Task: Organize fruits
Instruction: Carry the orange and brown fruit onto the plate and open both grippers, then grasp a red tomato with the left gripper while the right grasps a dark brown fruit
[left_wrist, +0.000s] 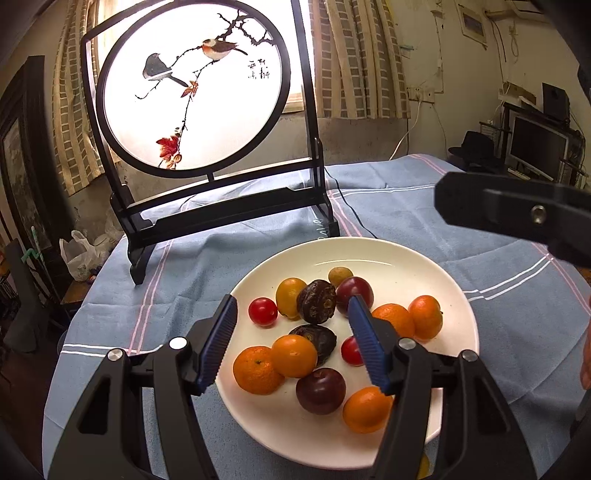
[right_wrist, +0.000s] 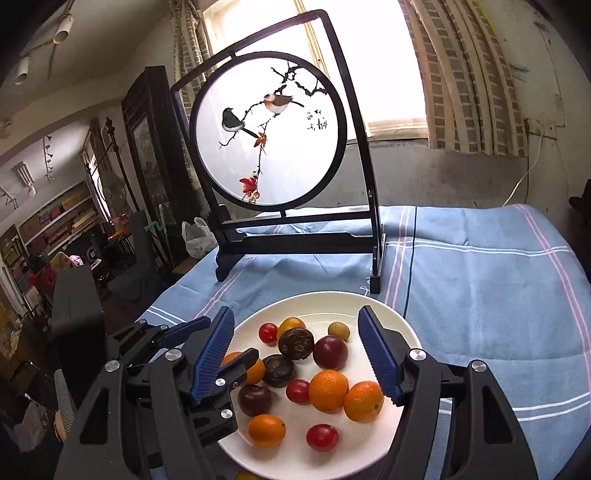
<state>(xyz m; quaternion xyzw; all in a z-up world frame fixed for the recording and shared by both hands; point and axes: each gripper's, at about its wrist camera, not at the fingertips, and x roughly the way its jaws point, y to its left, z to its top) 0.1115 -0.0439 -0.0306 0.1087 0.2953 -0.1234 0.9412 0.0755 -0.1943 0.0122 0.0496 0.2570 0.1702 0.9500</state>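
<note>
A white plate (left_wrist: 388, 258) (right_wrist: 332, 303) on the blue cloth holds several fruits. Among them are oranges (left_wrist: 293, 354) (right_wrist: 328, 390), dark plums (left_wrist: 320, 386) (right_wrist: 330, 352), cherry tomatoes (left_wrist: 262, 312) (right_wrist: 322, 437), two wrinkled brown passion fruits (left_wrist: 317, 301) (right_wrist: 295, 342) and a small tan longan (left_wrist: 340, 276) (right_wrist: 338, 330). My left gripper (left_wrist: 293, 301) hangs open over the plate's near side with nothing pressed between its blue pads. My right gripper (right_wrist: 295, 312) is open above the plate too, gripping nothing. In the left wrist view, its black body (left_wrist: 517, 214) shows at the upper right.
A round bird painting in a black stand (left_wrist: 192, 85) (right_wrist: 267, 136) rises behind the plate. The blue striped cloth (left_wrist: 406, 206) (right_wrist: 480, 295) covers the table, with a black cable (left_wrist: 351, 210) across it. The table's left edge drops to a cluttered floor with a plastic bag (left_wrist: 79, 254).
</note>
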